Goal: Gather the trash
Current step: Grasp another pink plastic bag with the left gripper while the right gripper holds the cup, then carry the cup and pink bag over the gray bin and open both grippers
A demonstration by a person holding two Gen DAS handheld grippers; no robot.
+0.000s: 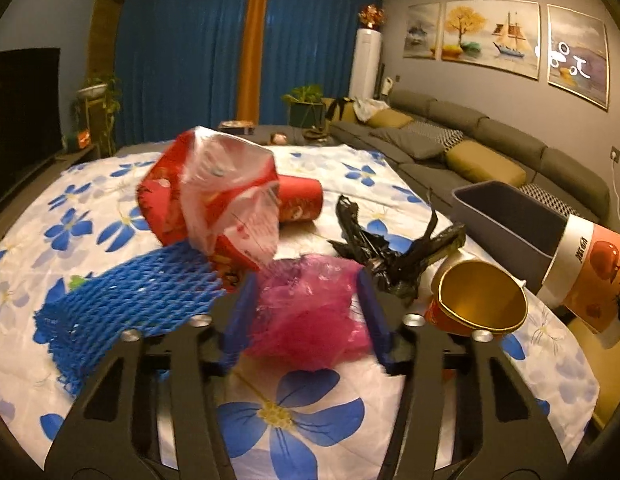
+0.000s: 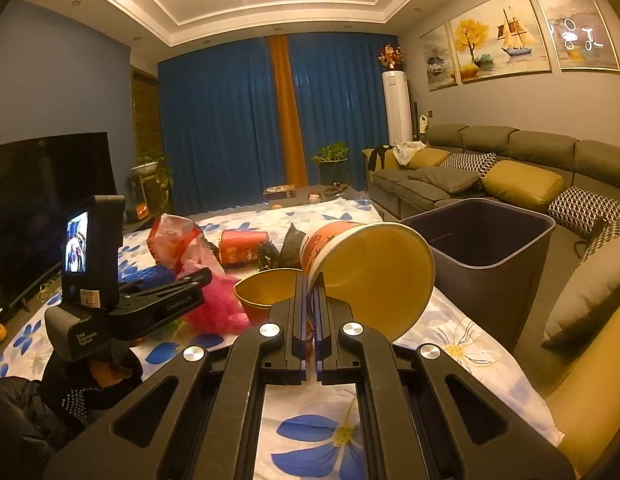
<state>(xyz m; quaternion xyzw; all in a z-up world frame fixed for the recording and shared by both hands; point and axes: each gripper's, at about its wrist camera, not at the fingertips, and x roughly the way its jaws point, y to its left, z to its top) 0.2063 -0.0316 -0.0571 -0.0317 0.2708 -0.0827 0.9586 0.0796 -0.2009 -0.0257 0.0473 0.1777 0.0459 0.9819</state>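
Crumpled pink plastic (image 1: pixel 310 312) lies on the flowered cloth (image 1: pixel 294 412), filling the gap between my left gripper's (image 1: pixel 308 280) blue pads (image 1: pixel 242 312), which touch it on both sides. My right gripper (image 2: pixel 310 280) is shut on the rim of an orange and white paper cup (image 2: pixel 370 264), held tilted above the cloth near the grey bin (image 2: pixel 490 248). That cup (image 1: pixel 590 264) shows at the right edge of the left wrist view. The right wrist view has the left gripper (image 2: pixel 198 280) at the left, over the pink plastic (image 2: pixel 218 304).
More trash lies around: a blue foam net (image 1: pixel 126 304), a red bag wrapped in clear plastic (image 1: pixel 206 200), a red cup on its side (image 1: pixel 300 200), a black bag (image 1: pixel 390 256), a gold-lined bowl (image 1: pixel 478 300). A sofa (image 2: pixel 510 176) runs along the right; a TV (image 2: pixel 38 200) stands left.
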